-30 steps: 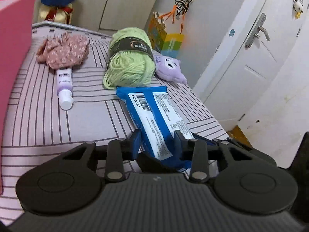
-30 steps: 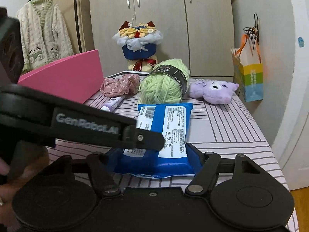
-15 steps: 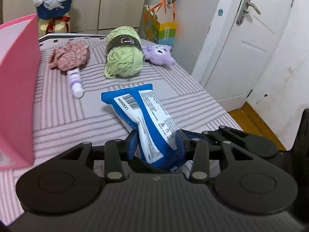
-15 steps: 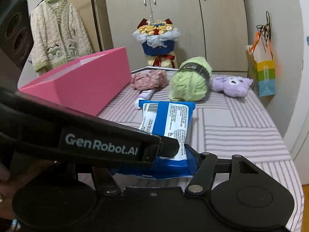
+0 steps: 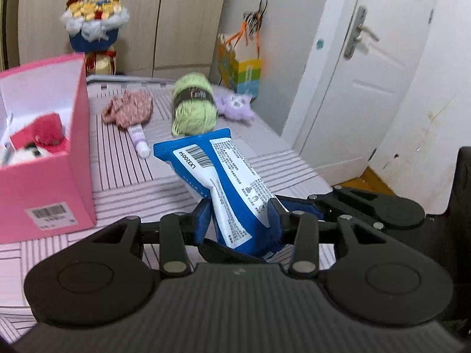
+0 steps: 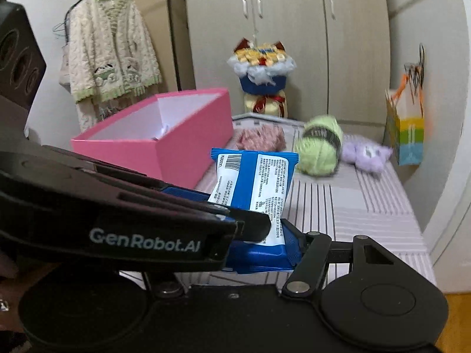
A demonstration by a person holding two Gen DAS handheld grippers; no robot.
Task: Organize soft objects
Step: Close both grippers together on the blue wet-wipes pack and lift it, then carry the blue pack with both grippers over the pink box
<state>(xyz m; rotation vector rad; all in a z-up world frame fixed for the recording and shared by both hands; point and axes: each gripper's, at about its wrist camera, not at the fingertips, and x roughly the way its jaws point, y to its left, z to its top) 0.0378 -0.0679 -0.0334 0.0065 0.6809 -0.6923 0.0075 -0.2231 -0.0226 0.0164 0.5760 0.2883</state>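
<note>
On blue packet (image 5: pixel 232 188): barcode "LX320054"

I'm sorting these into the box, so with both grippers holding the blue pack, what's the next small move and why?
Probably carry the blue pack sideways over the pink box. Both the left gripper and right gripper clamp it clear of the bed, and the box stands open beside it.

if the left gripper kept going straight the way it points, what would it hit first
Apart from the blue packet already pinched in the left gripper, the line ahead runs over the striped tabletop toward the green yarn ball. The yarn looks like the first thing met, though depth is hard to judge here.
</note>
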